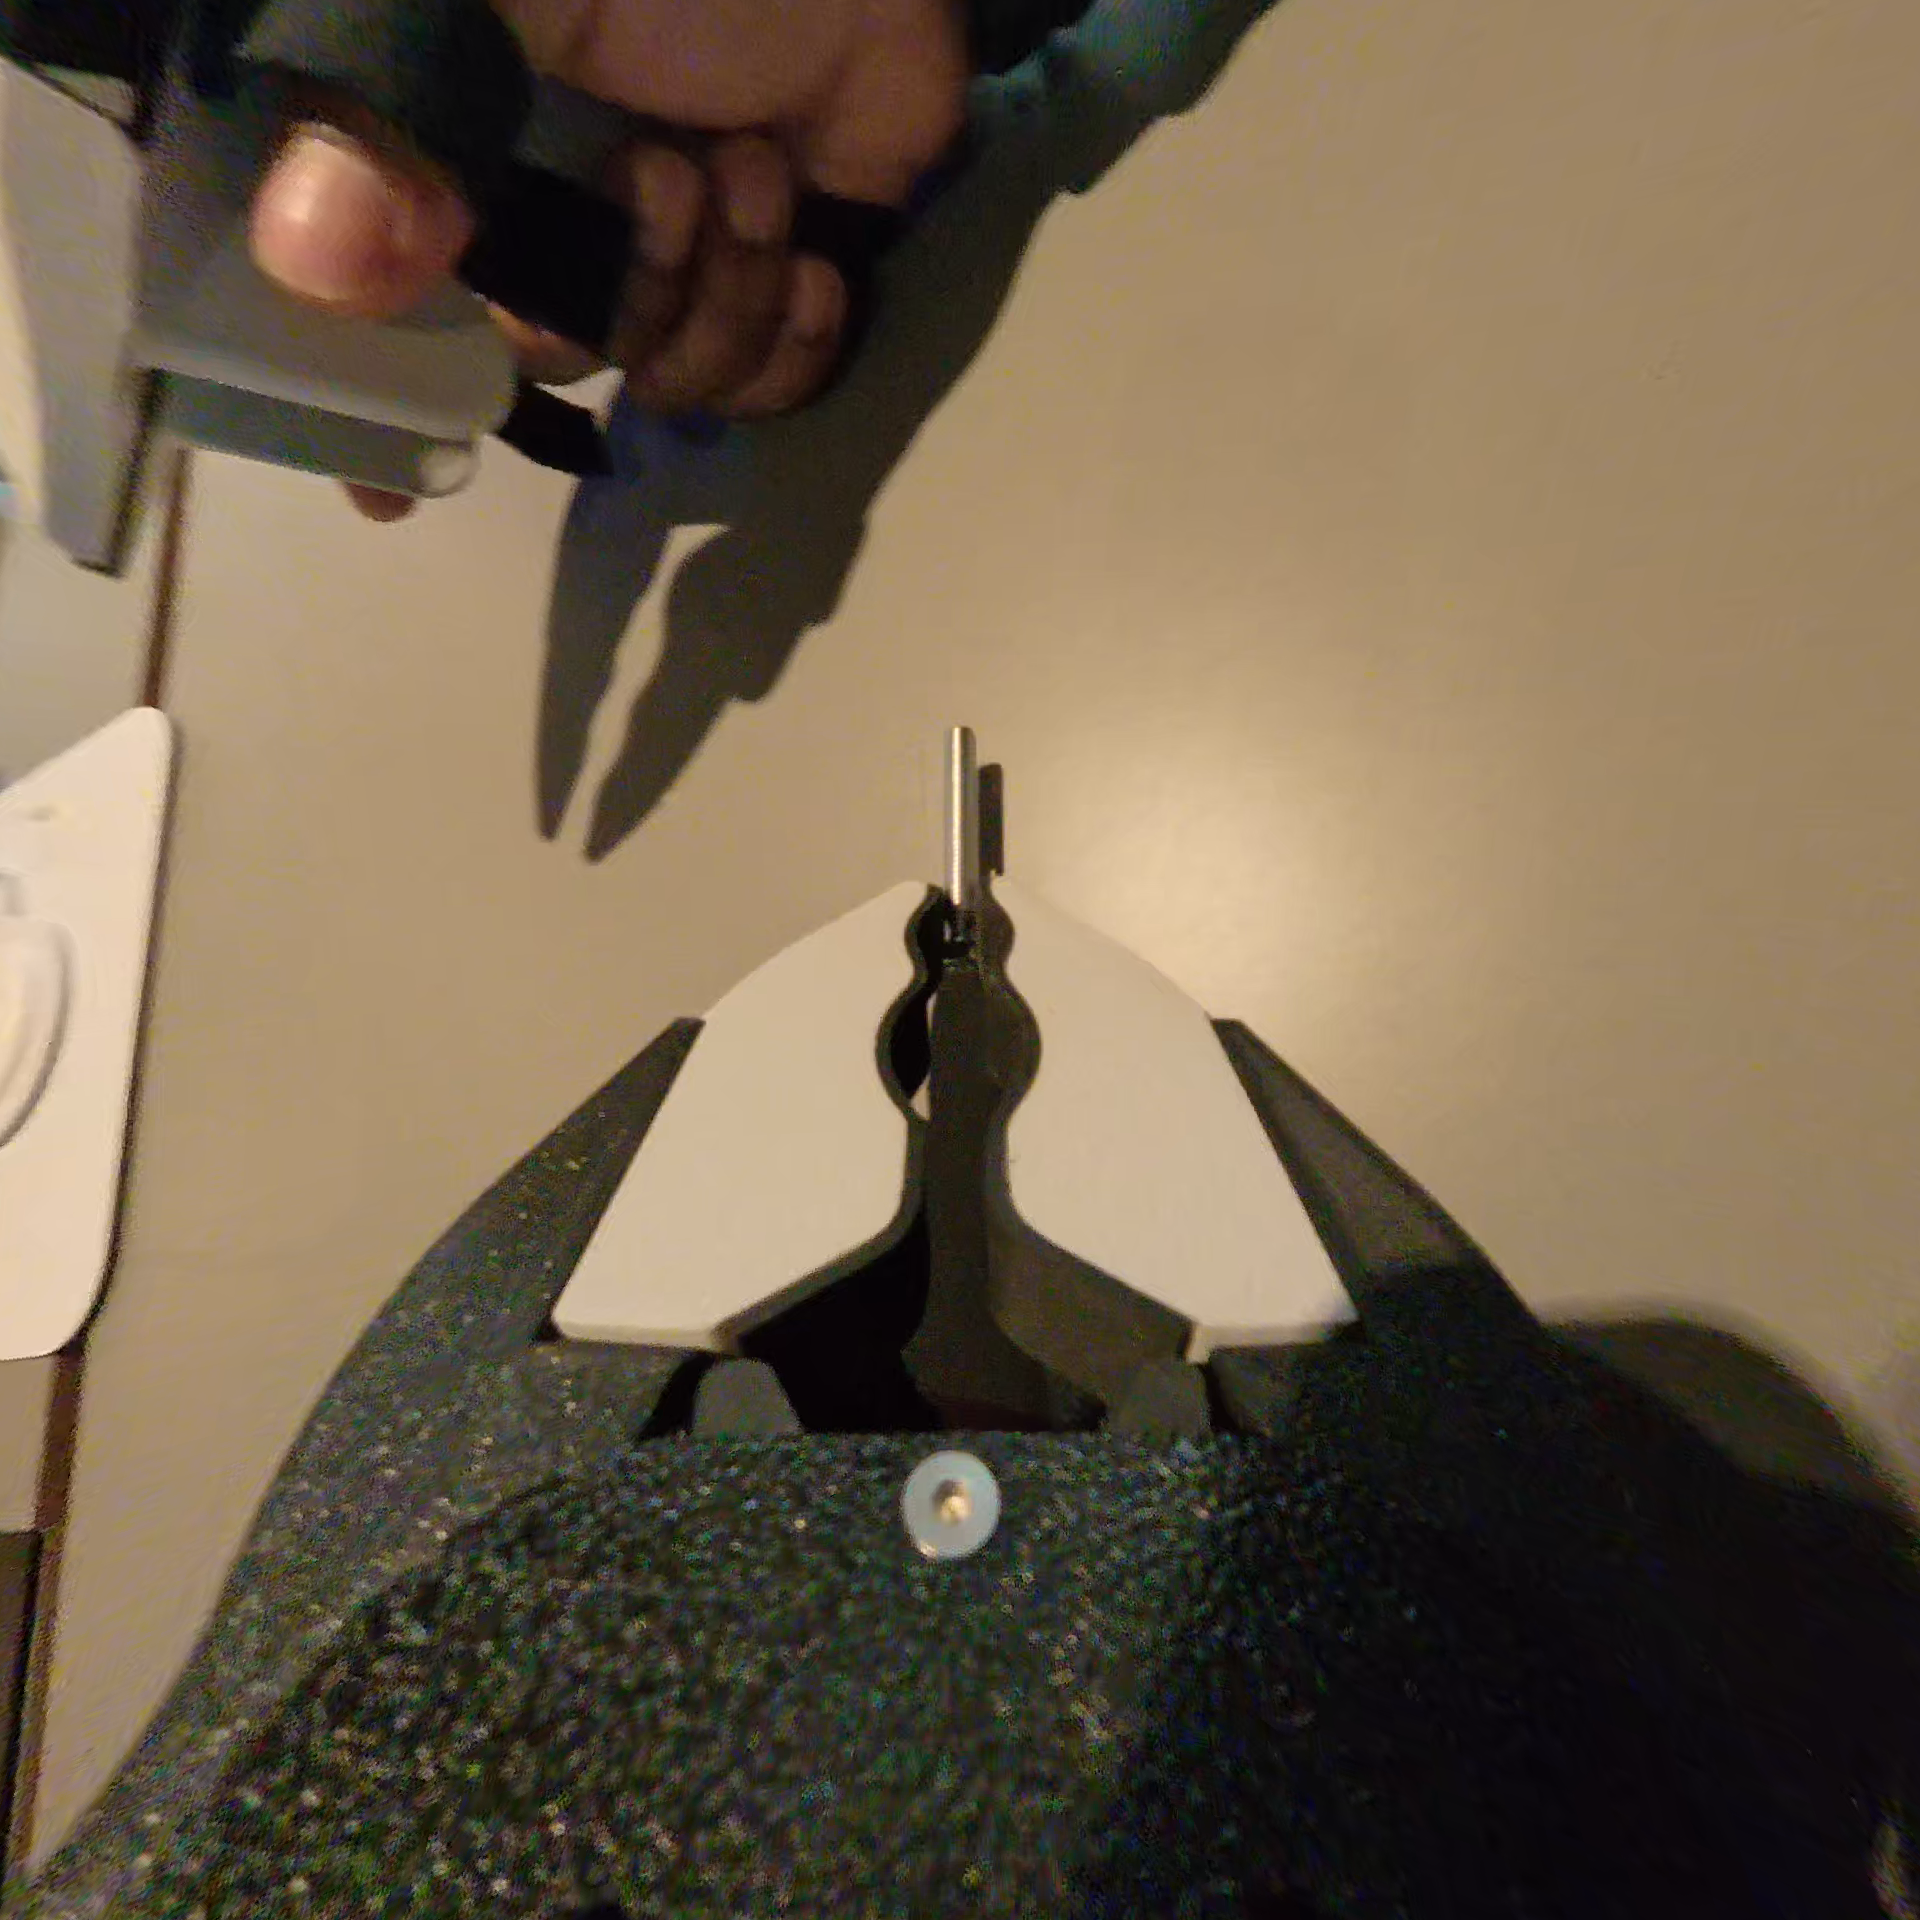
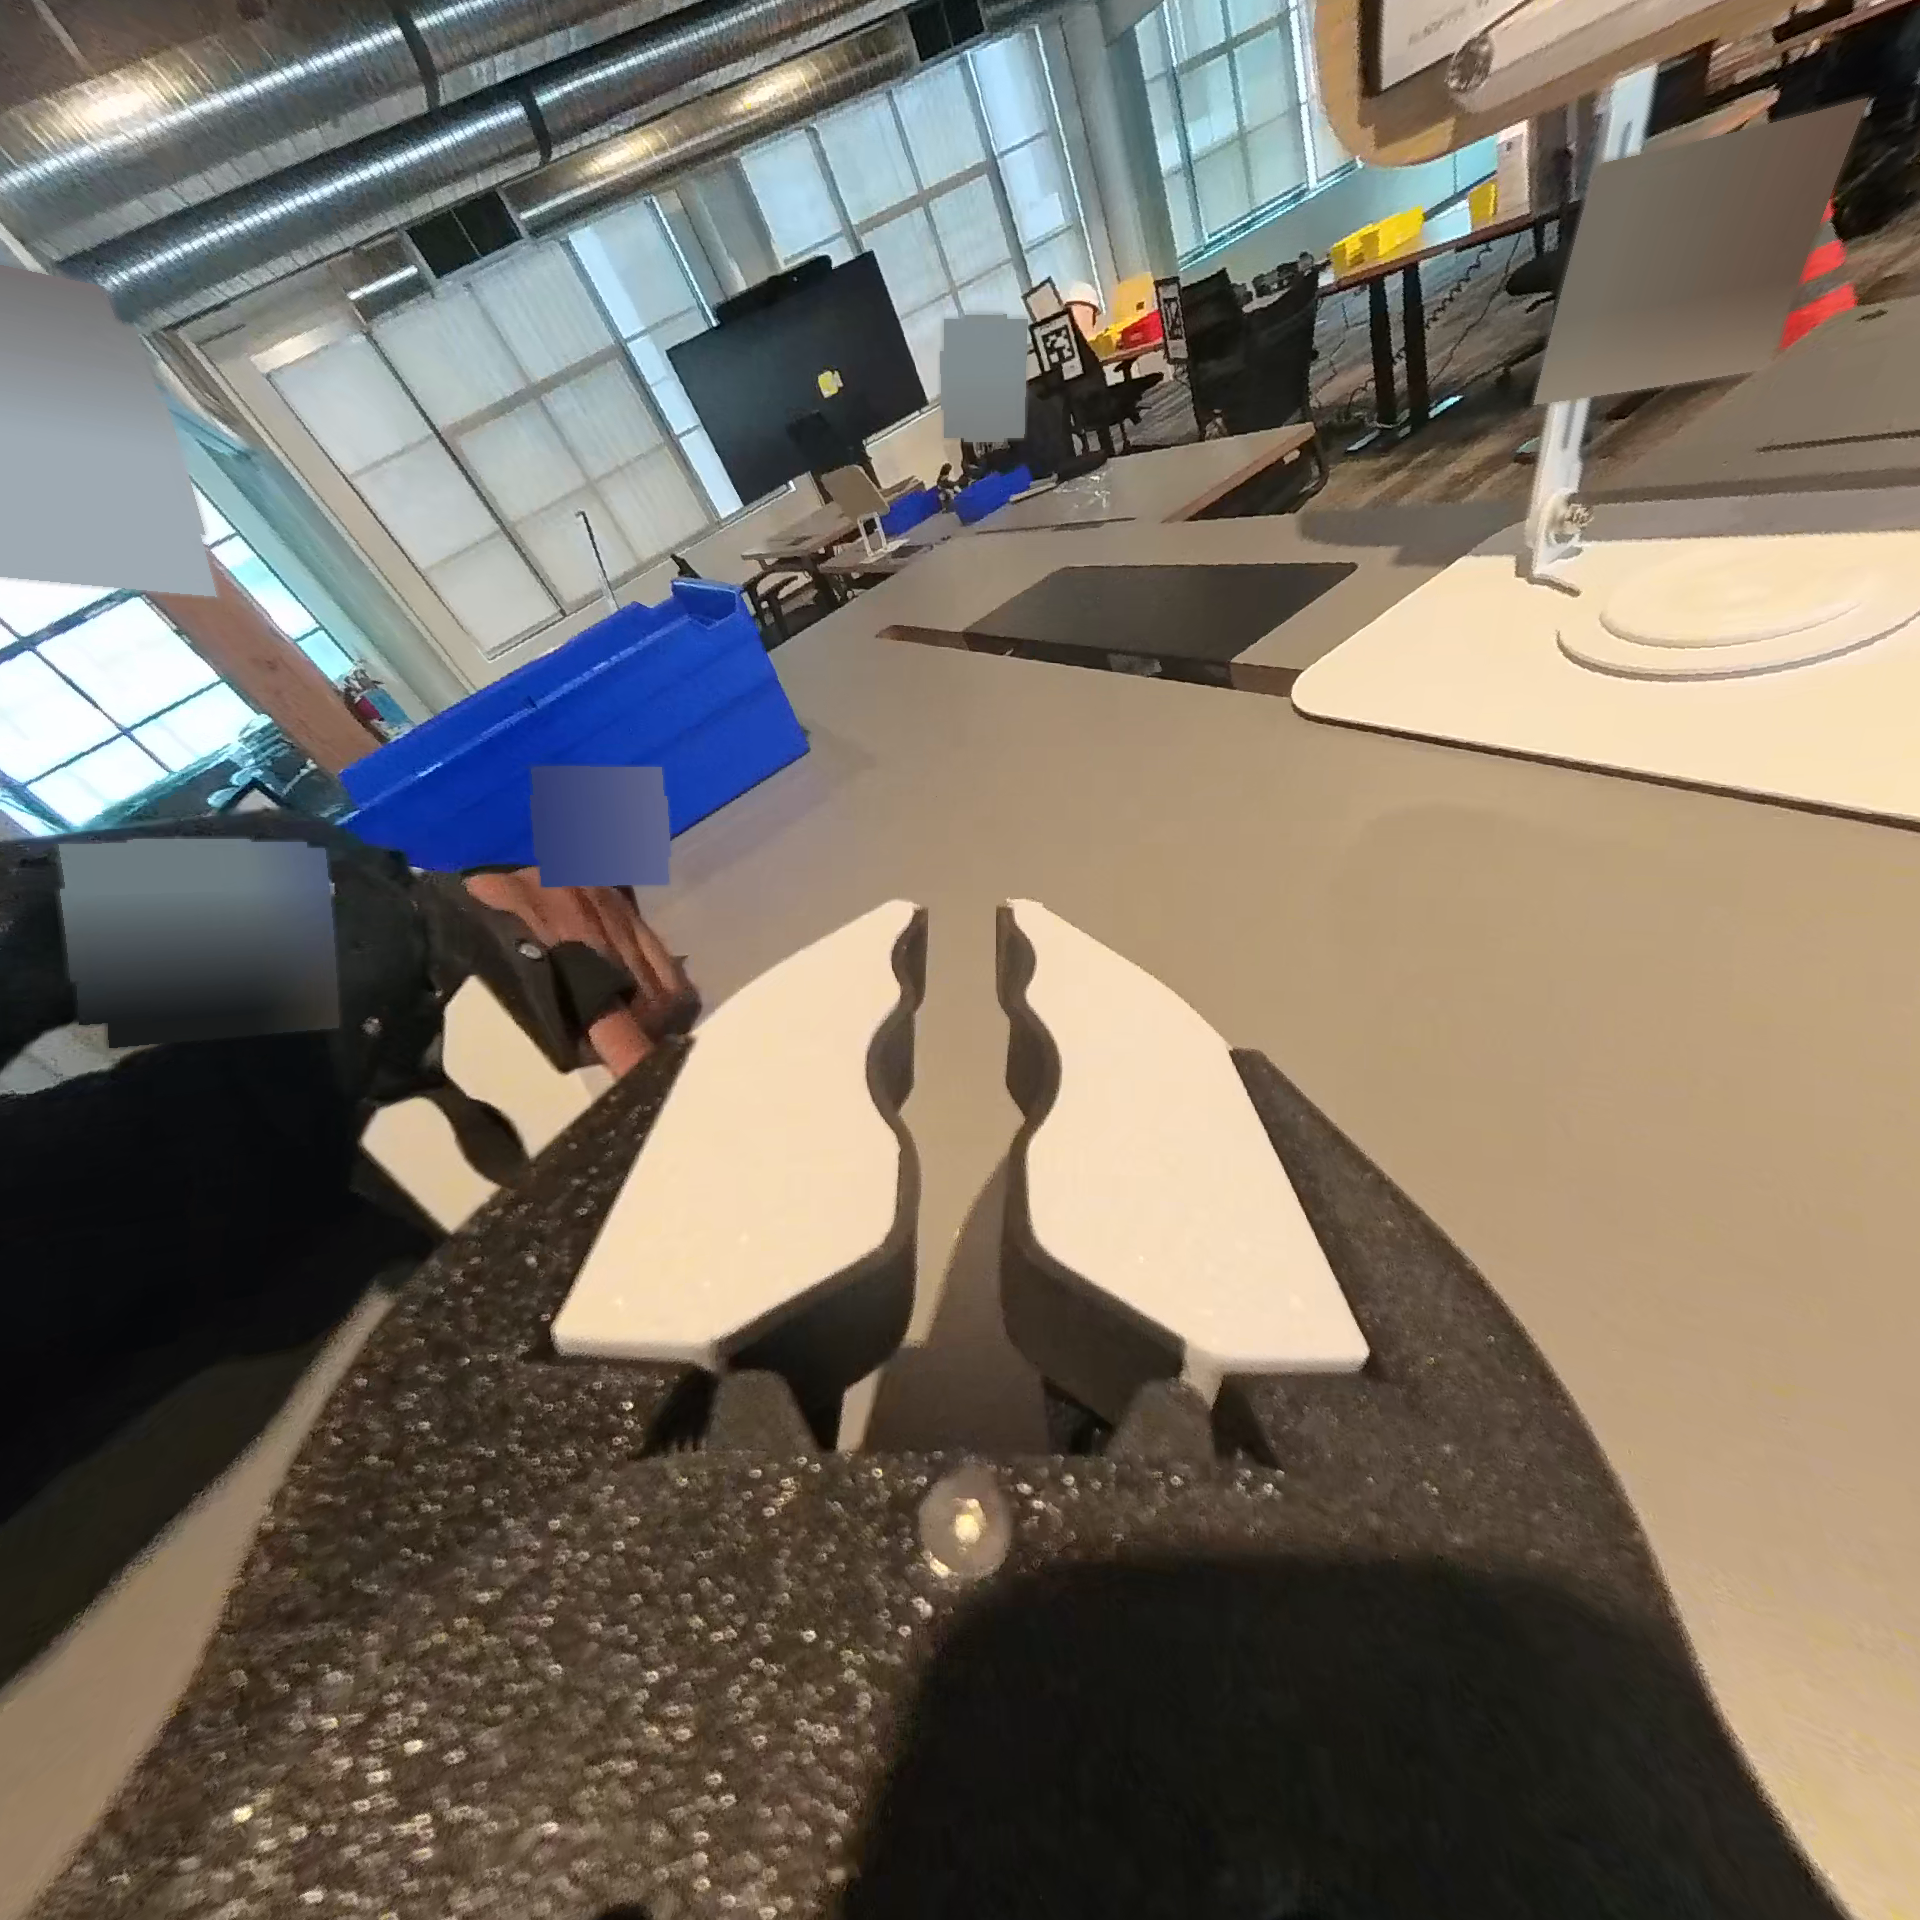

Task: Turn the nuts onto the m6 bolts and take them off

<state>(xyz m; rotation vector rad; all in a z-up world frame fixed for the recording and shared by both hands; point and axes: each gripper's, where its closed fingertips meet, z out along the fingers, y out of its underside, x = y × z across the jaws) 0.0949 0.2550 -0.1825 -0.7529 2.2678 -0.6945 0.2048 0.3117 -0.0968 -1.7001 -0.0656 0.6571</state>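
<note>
While clamped in left gripper (image 1: 961,914): unmarked bolt (image 1: 957,810).

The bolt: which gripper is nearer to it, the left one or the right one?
Left. The left gripper is shut on the bolt, which sticks out past its tips. The right gripper is open, holds nothing, and no bolt shows near it.

The left wrist view is dim and warm, with hard dark shadows on the table (image 1: 1455,520) and a soft glare patch; the hand (image 1: 727,208) at the top is blurred. The right wrist view is bright with daylight from the windows (image 2: 540,436), and bent at its edges
</note>
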